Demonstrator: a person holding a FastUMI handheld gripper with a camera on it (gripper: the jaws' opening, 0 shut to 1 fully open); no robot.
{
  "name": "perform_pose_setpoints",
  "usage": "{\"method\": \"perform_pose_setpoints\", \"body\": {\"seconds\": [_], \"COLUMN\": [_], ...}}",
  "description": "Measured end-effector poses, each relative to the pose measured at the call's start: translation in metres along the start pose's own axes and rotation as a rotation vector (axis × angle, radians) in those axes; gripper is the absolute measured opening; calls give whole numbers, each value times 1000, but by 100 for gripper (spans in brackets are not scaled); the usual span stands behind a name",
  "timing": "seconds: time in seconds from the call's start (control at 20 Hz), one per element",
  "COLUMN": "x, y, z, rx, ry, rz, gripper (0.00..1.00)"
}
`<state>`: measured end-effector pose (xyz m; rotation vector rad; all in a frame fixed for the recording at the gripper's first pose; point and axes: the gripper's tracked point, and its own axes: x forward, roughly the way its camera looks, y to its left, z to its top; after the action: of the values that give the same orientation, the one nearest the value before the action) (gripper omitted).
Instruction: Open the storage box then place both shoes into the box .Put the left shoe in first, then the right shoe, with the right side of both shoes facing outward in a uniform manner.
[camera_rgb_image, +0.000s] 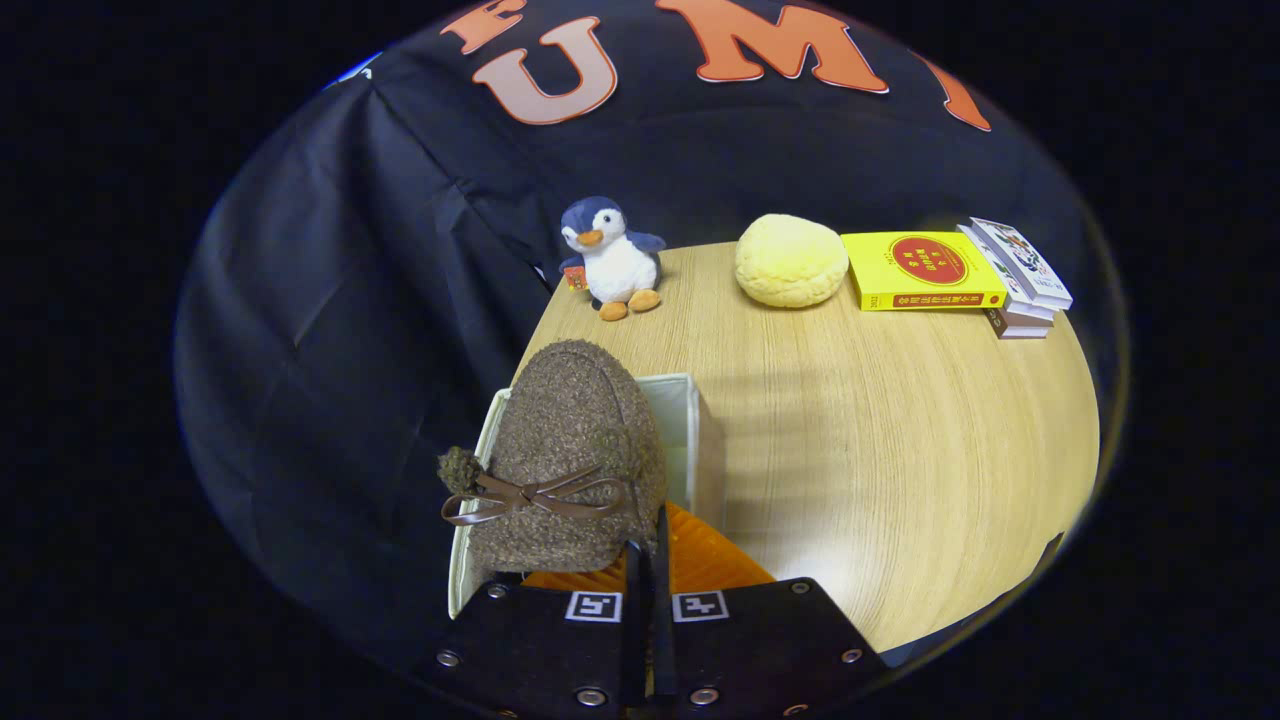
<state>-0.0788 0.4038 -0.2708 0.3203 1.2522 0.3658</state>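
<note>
So our jaws (648, 560) are pressed nearly together, pinching the near edge of a fuzzy brown shoe (570, 450) at its collar. The shoe sticks out straight ahead of the jaws, long axis running near to far, toe pointing away from us, with the little leather bow (530, 497) and a pompom on its left side.

The shoe hangs right over the white storage box (690, 420), which sits open just beyond and below the jaws at the left end of the bench (880, 450). We can see the box's white rim on both sides of the shoe, and something orange (700, 560) shows just under the jaws, maybe the other shoe's sole or the lid, hard to tell.

Our guess: this is the drop-in step, and what matters is that the shoe is already lined up with the box, so it mostly needs lowering.

Further off: a plush penguin (612, 258), a yellow cushion (790, 260), and a stack of books (950, 272) on the far right.
</note>
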Motion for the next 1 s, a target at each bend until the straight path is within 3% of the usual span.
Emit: {"method": "perform_pose_setpoints", "body": {"seconds": [0.35, 0.45, 0.7, 0.75, 0.8, 1.0], "x": [34, 36, 18, 10, 1, -44], "y": [-1, 9, 19, 24, 25, 17], "z": [-35, -38, -38, -31, -23, 14], "rx": [-30, -30, -13, 0, 5, -11], "ry": [69, 82, 80, 57, 31, -110], "rz": [-122, -94, -20, 14, 40, 90], "gripper": [7, 11, 36, 40, 52, 69]}}
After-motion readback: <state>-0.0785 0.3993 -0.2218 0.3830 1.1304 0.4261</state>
